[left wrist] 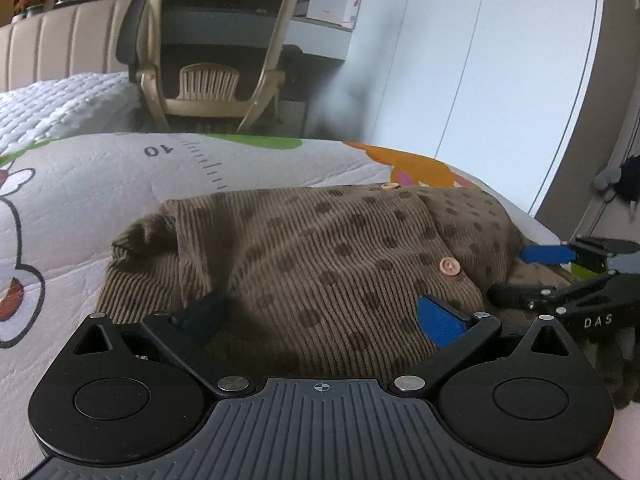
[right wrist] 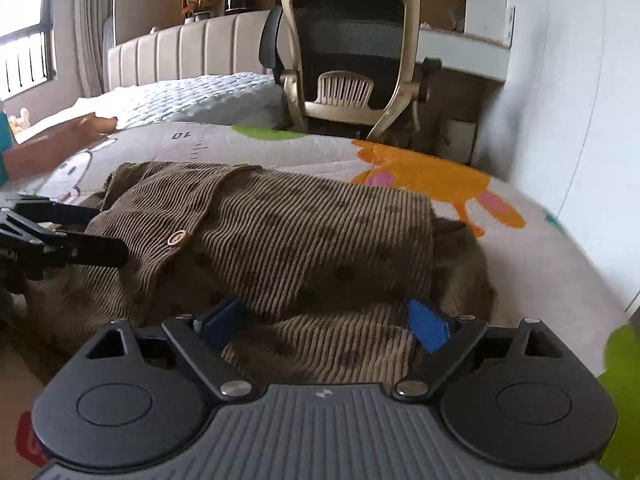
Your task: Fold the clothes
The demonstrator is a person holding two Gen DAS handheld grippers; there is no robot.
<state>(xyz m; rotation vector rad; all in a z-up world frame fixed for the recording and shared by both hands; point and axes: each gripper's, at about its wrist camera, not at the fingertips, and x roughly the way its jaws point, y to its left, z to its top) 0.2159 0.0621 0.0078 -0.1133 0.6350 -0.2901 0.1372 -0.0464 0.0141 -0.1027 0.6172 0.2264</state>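
Cardigan (left wrist: 328,256), brown ribbed knit with buttons, lies partly doubled over on a printed quilt (left wrist: 80,208); soft, limp, best pinched at hem or edge. Left gripper (left wrist: 326,316) and right gripper (right wrist: 324,320) both gape wide over its near fold. Chair (right wrist: 352,52) stands clear beyond

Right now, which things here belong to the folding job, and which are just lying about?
Job: cardigan, left claw, right claw, both open over the knit; mat under it.

Lying about: chair, plant, white quilt, desk.
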